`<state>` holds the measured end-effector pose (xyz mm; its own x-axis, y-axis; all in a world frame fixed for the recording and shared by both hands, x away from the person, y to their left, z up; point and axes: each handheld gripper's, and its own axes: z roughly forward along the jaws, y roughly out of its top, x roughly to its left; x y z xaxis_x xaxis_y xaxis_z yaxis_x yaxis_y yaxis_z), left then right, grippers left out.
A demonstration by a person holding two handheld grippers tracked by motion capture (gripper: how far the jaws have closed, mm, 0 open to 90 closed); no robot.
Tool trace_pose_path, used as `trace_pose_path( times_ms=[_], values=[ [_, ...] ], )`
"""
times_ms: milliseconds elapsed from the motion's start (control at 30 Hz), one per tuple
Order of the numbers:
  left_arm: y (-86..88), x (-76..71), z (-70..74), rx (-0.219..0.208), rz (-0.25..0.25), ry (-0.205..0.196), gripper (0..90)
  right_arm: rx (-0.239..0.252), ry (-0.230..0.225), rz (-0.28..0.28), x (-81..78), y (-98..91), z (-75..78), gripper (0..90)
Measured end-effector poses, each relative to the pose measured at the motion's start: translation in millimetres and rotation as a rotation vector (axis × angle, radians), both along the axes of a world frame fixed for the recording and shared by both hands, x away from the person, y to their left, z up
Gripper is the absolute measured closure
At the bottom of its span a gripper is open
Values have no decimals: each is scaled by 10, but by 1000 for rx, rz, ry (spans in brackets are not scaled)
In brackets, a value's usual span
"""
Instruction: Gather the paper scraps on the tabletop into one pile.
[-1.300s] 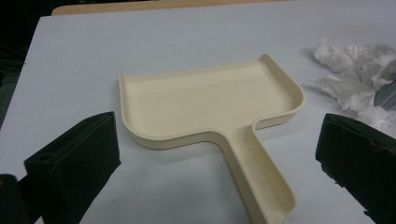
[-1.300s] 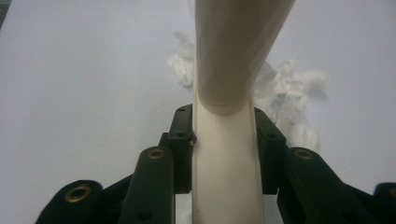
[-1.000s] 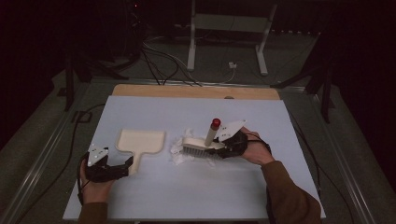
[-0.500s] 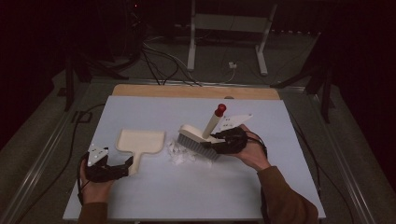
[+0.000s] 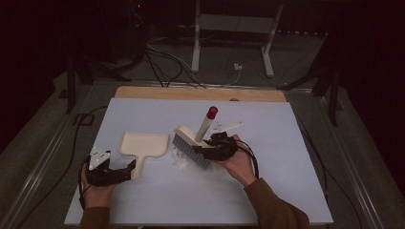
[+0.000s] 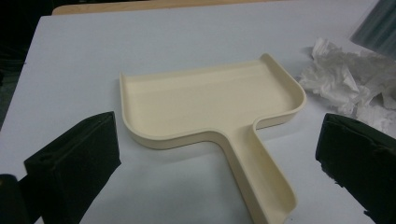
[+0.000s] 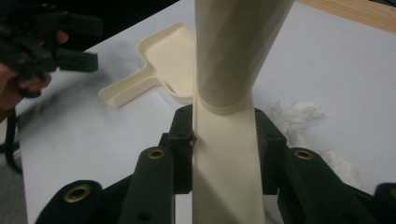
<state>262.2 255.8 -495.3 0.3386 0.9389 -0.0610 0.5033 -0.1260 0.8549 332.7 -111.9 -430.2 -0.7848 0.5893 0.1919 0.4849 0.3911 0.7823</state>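
The right hand-held gripper (image 5: 210, 147) is clamped on the cream handle of the brush (image 5: 193, 143), whose bristles sit at about 3 o'clock of the dustpan (image 5: 143, 145), just above the crumpled white paper (image 5: 181, 160) on the desk (image 5: 286, 191). The left hand-held gripper (image 5: 125, 171) has its jaws apart, straddling the dustpan's handle at the pan's 6 o'clock without pinching it. By my reading the sweep has hardly begun — the paper lies outside the pan, which is empty, and must be brushed in — and no brand, label or writing is readable anywhere.
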Motion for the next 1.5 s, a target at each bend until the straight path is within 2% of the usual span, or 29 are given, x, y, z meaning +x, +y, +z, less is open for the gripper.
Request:
trace_pose_path(
  times_ms=[67,467,600,733,833,900,1133,1500],
  values=[
    [1,0,1,1,0,-1,5,-2,-3,-22,-7,41,3,672],
    [4,0,1,-1,1,0,5,59,68,-187,-136,266,-87,672],
    [5,0,0,-1,0,0,5,79,80,-208,-209,349,-145,672],
    [1,0,2,1,-2,0,5,48,89,-220,-246,448,-245,673],
    [4,-2,2,-2,-1,-1,5,12,107,-248,-217,486,-349,673],
    [9,-1,2,-4,0,-1,5,-18,100,-267,-204,495,-395,673],
    [7,0,1,-2,-1,0,5,-67,73,-339,-170,378,-389,674],
    [-6,3,-3,1,-4,2,5,-82,56,-434,-153,84,-364,674]
  ],
)
